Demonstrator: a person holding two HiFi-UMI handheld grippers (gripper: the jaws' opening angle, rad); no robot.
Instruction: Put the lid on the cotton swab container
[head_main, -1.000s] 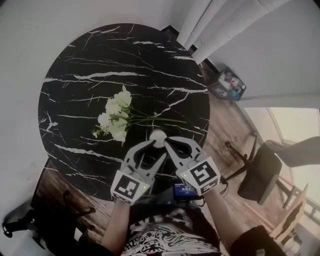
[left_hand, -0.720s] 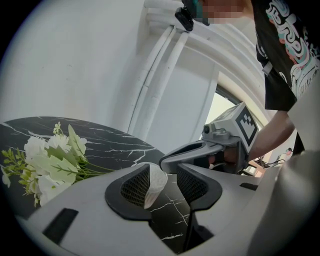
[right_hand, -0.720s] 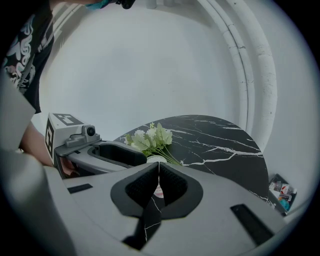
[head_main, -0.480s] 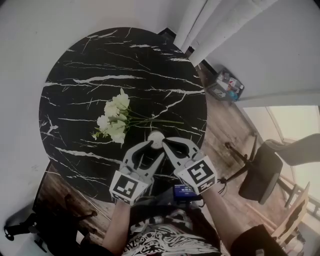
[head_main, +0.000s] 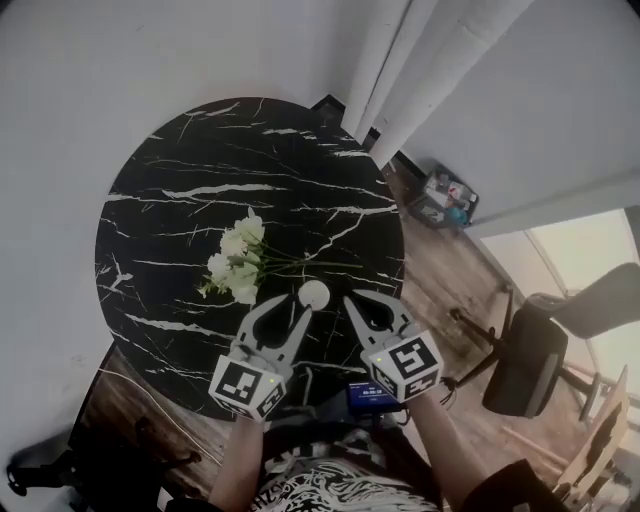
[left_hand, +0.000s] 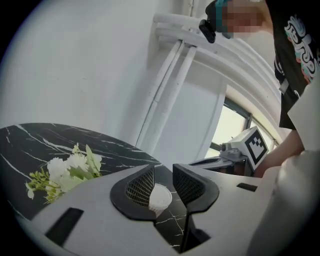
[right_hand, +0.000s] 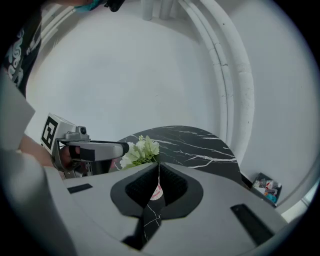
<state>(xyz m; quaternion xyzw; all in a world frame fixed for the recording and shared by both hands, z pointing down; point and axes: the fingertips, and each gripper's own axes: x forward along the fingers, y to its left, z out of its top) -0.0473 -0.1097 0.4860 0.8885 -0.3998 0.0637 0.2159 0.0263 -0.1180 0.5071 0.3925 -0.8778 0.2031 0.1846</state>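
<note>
A small round white cotton swab container (head_main: 313, 294) stands on the black marble table (head_main: 200, 220), near its front edge. My left gripper (head_main: 288, 306) points at it from just below. Its jaws are closing, with a gap still between them. In the left gripper view the white container (left_hand: 160, 197) shows in that gap, and the pads do not press on it. My right gripper (head_main: 352, 300) is to the right of the container, apart from it, with its jaws shut. A small white and red piece (right_hand: 157, 192) shows behind its tips (right_hand: 159, 170); I cannot tell what it is.
A bunch of white flowers (head_main: 238, 265) lies left of the container, stems pointing right. Off the table to the right are a dark chair (head_main: 525, 360) and a box of items (head_main: 450, 190) on the wood floor. White curtains (head_main: 400, 70) hang behind.
The right gripper has drawn away to the right of the container. The left gripper's jaws have narrowed. The head view has shifted, so the table sits lower and further right.
</note>
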